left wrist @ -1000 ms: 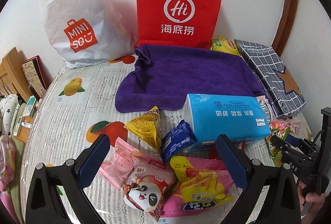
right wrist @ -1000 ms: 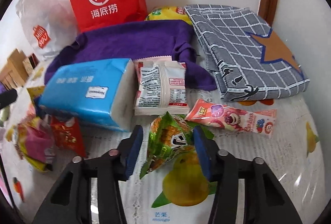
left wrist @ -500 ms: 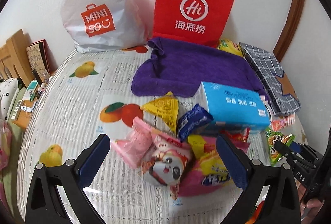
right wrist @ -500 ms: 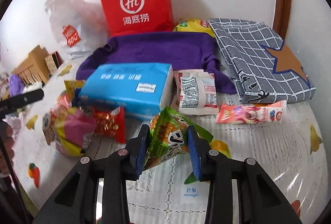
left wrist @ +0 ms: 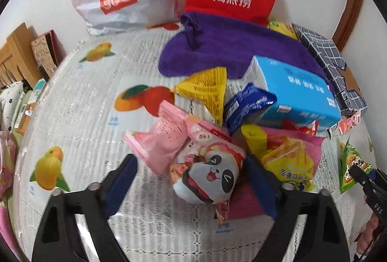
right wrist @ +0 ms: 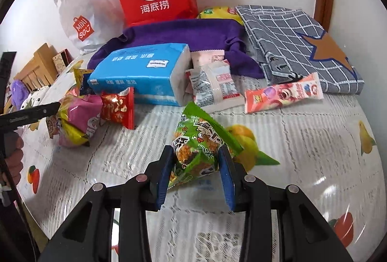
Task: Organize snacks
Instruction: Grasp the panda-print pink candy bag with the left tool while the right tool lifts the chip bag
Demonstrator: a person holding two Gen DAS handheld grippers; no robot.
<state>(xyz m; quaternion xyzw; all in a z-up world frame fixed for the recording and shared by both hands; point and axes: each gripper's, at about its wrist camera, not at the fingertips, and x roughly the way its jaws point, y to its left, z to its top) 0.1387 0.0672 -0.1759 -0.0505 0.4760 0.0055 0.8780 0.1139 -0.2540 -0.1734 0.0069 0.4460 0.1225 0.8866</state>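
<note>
Snacks on bench: right hand-held gripper (right wrist: 196,171) clamps green snack packet (right wrist: 200,148); left hand-held gripper (left wrist: 191,179) closing around panda packet (left wrist: 208,175), pads not yet pressing.

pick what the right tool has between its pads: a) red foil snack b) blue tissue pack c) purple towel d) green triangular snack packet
D: in the right wrist view the right tool has its blue pads pressed on both sides of the green triangular snack packet, while the blue tissue pack, red foil snack and purple towel lie apart on the table.
</note>
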